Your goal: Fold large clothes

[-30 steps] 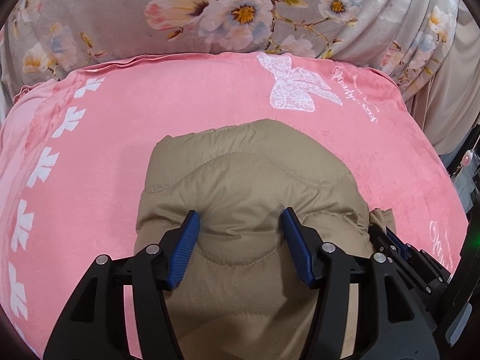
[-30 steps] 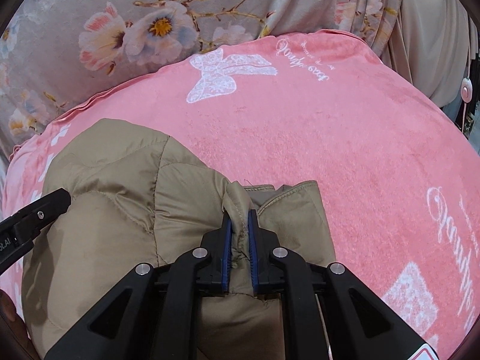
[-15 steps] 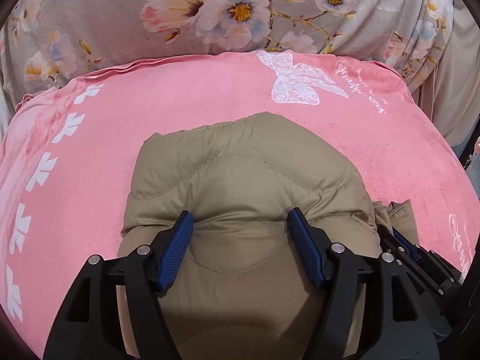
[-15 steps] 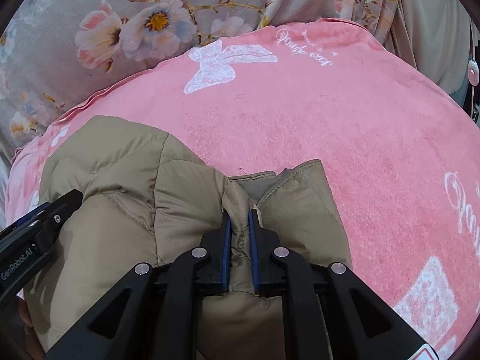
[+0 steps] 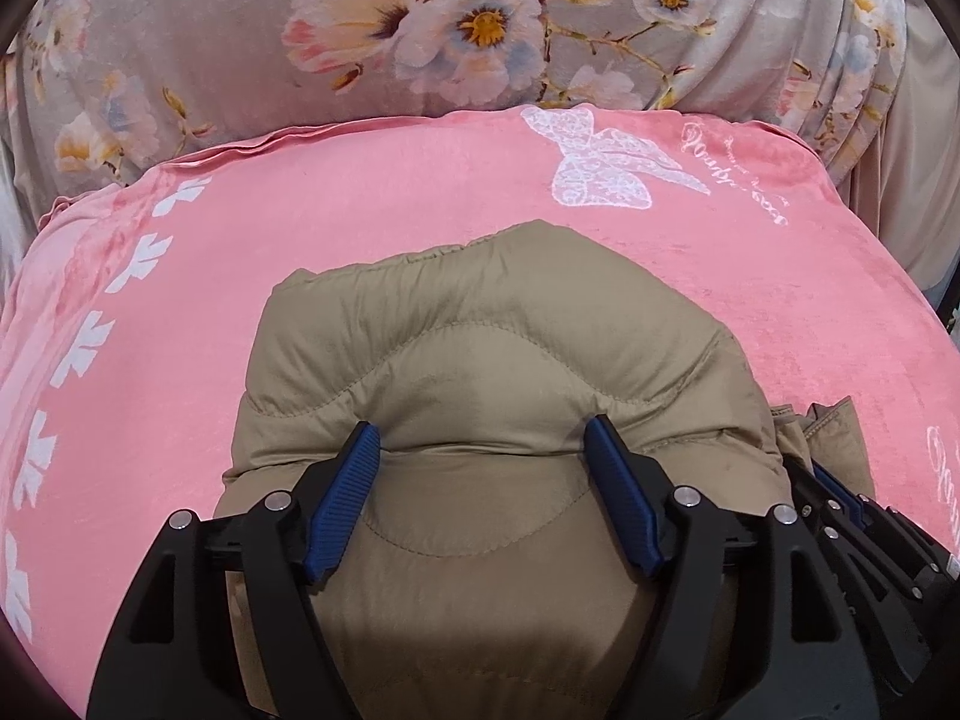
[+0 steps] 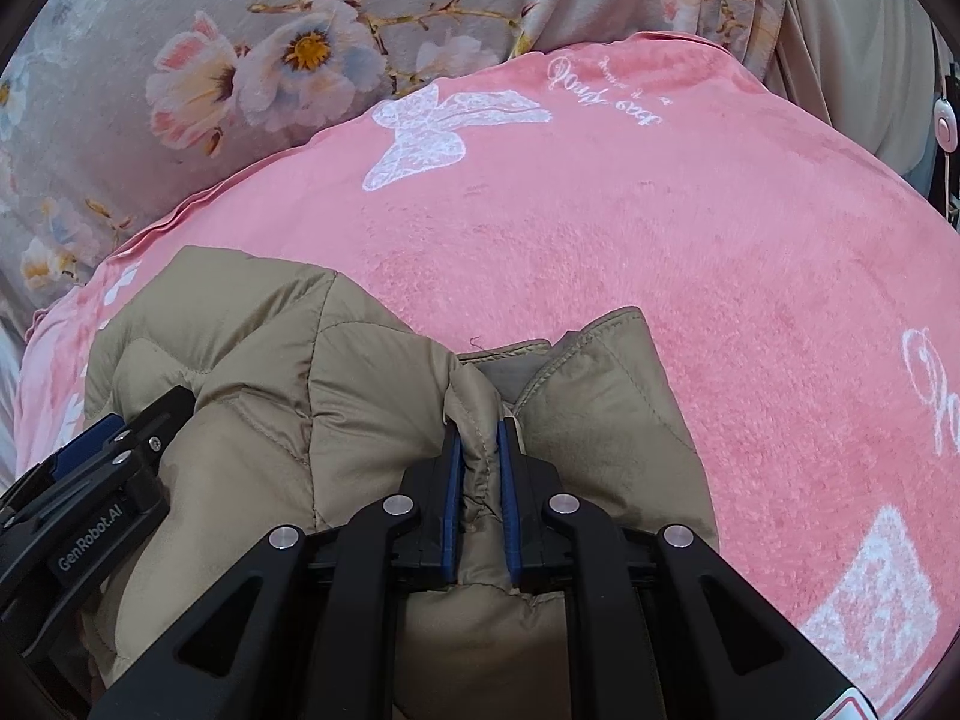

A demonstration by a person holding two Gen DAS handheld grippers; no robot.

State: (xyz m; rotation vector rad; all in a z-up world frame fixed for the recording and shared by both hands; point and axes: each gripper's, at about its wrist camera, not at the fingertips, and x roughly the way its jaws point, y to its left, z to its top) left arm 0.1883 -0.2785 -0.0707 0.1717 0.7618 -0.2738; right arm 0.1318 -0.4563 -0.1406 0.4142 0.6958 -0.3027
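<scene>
Since a second ago, both grippers are sinking toward the bed with the folded tan quilted jacket (image 5: 498,360), and more pink blanket is showing beyond it. That pink blanket (image 5: 372,210), printed with white butterflies and leaf shapes, is covering the bed and serving as the folding surface; behind it at the far side a grey floral cover (image 5: 252,30) is draped in folds, with a plain beige cloth at the far right. The jacket is lying as a puffy bundle on the near middle of the blanket, apparently being set down after a fold. Across its near part the left gripper (image 5: 483,438) is standing wide; its jaws have just been opening, padding is bulging between them, and the blue pads appear to be letting go rather than squeezing. Beside it on the right, the right gripper (image 6: 480,438) is standing narrow, pinching a gathered ridge of the jacket's edge, probably to steady the fold while the other side is being released.
</scene>
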